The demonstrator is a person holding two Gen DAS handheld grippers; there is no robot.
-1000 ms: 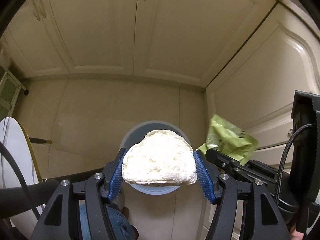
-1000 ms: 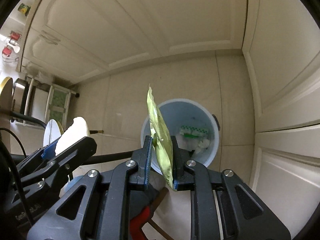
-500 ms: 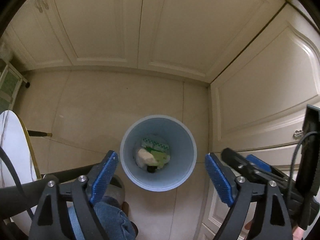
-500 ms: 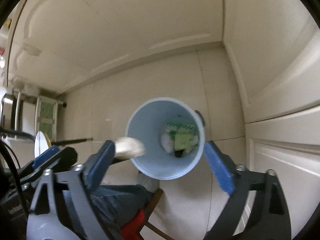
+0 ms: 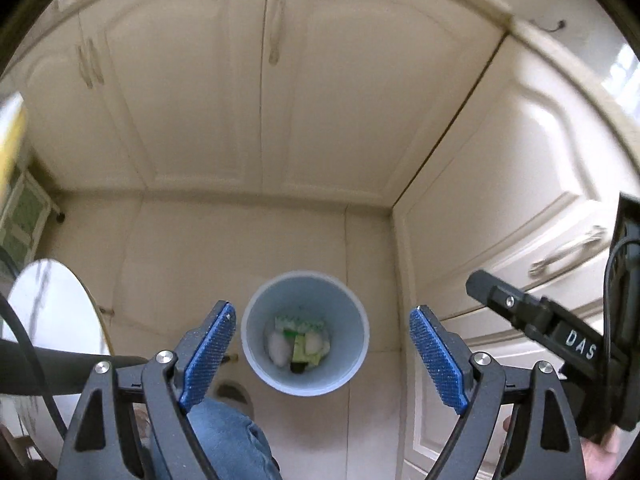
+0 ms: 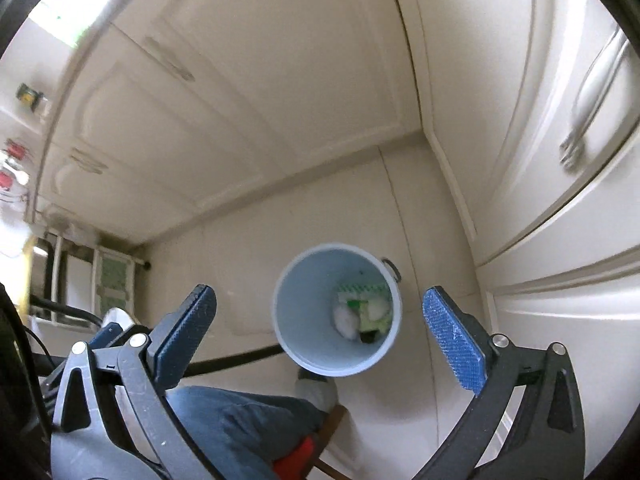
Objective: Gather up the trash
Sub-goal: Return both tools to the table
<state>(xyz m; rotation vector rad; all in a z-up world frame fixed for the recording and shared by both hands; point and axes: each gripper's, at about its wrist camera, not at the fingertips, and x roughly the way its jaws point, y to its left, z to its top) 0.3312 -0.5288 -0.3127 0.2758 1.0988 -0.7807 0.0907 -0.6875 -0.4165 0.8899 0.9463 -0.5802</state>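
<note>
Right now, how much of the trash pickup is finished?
Done: a white crumpled lump and a green wrapper lie inside the pale blue round bin. In hand: nothing; the left tool and right tool are both open above it. More trash isn't visible here.

Soft, even indoor light, moderately bright, no hard shadows on the floor (image 5: 248, 248). Heavy fisheye bend with black vignette at the corners in both views; cabinet doors (image 5: 328, 92) curve and smear with motion blur toward the edges. Overexposed glare top-left in the right wrist view, centre of both reasonably sharp.
</note>
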